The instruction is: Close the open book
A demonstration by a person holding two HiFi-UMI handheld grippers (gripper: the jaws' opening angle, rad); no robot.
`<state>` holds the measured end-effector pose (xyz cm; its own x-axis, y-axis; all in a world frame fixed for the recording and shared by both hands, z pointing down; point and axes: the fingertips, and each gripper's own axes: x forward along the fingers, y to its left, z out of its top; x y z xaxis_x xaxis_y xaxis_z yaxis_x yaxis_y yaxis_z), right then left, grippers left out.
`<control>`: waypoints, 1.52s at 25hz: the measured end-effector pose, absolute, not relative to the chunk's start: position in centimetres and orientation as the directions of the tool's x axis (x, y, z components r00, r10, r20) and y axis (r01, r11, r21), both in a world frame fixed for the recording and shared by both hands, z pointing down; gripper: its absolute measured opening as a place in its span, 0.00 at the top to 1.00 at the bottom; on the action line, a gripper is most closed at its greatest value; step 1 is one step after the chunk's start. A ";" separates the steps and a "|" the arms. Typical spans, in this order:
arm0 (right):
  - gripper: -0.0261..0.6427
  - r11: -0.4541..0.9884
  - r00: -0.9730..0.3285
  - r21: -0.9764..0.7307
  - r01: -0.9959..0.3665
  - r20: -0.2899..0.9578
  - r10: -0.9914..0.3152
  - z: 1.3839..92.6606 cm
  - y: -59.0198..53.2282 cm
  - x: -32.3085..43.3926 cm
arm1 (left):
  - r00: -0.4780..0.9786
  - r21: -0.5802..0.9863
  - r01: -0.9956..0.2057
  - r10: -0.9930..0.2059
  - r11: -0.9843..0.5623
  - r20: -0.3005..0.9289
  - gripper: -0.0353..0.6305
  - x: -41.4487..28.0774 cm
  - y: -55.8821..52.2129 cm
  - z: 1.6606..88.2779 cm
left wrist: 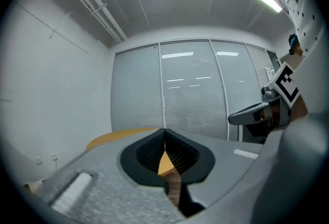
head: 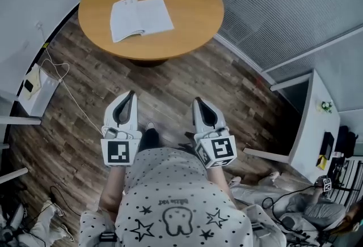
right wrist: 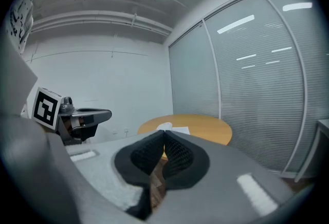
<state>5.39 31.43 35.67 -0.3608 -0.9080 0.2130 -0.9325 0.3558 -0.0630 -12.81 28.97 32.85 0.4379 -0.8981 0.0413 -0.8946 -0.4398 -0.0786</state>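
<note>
An open book (head: 140,18) with white pages lies flat on the round wooden table (head: 187,25), toward its left side. Both grippers hover over the floor, well short of the table. My left gripper (head: 131,93) is shut with nothing between its jaws, its marker cube near my body. My right gripper (head: 198,101) is shut too and holds nothing. In the right gripper view the book (right wrist: 172,128) shows small on the table (right wrist: 205,128) beyond the closed jaw tips (right wrist: 164,132). The left gripper view shows only a strip of table (left wrist: 115,138) past its closed tips (left wrist: 165,130).
A wood-plank floor (head: 170,90) lies between me and the table. A white cabinet (head: 34,90) with cables stands at the left, a white desk (head: 309,121) at the right. Glass walls with blinds (head: 283,2) run behind the table. Cables and gear clutter the floor at both lower corners.
</note>
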 end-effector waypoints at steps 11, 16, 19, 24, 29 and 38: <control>0.95 0.251 -0.261 -0.071 -0.965 0.238 -0.936 36.9 28.0 7.0 | 0.460 -0.054 -0.884 -0.885 -0.464 0.068 0.93 -14.2 24.5 34.2; 0.95 0.215 -0.228 -0.078 -0.974 0.243 -0.943 36.9 27.5 8.3 | 0.447 -0.044 -0.891 -0.891 -0.451 0.072 0.93 -14.7 23.9 34.5; 0.95 0.207 -0.219 -0.076 -0.975 0.234 -0.947 36.5 27.0 8.6 | 0.445 -0.056 -0.892 -0.892 -0.449 0.075 0.93 -14.9 23.6 34.9; 0.95 0.222 -0.236 -0.082 -0.971 0.235 -0.943 36.6 25.8 8.3 | 0.432 -0.049 -0.899 -0.899 -0.436 0.074 0.93 -15.1 22.8 35.0; 0.95 0.243 -0.258 -0.091 -0.966 0.245 -0.935 37.2 24.3 8.4 | 0.420 -0.061 -0.903 -0.904 -0.424 0.076 0.93 -14.8 21.4 35.4; 0.95 0.304 -0.322 -0.106 -0.947 0.266 -0.909 38.0 18.5 10.5 | 0.355 -0.028 -0.932 -0.927 -0.360 0.122 0.93 -13.2 17.3 36.5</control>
<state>10.52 18.50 37.99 -0.3215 -0.9087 0.2664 -0.9468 0.3040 -0.1059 -13.22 17.27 36.51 0.3547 -0.9269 0.1223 -0.9323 -0.3605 -0.0281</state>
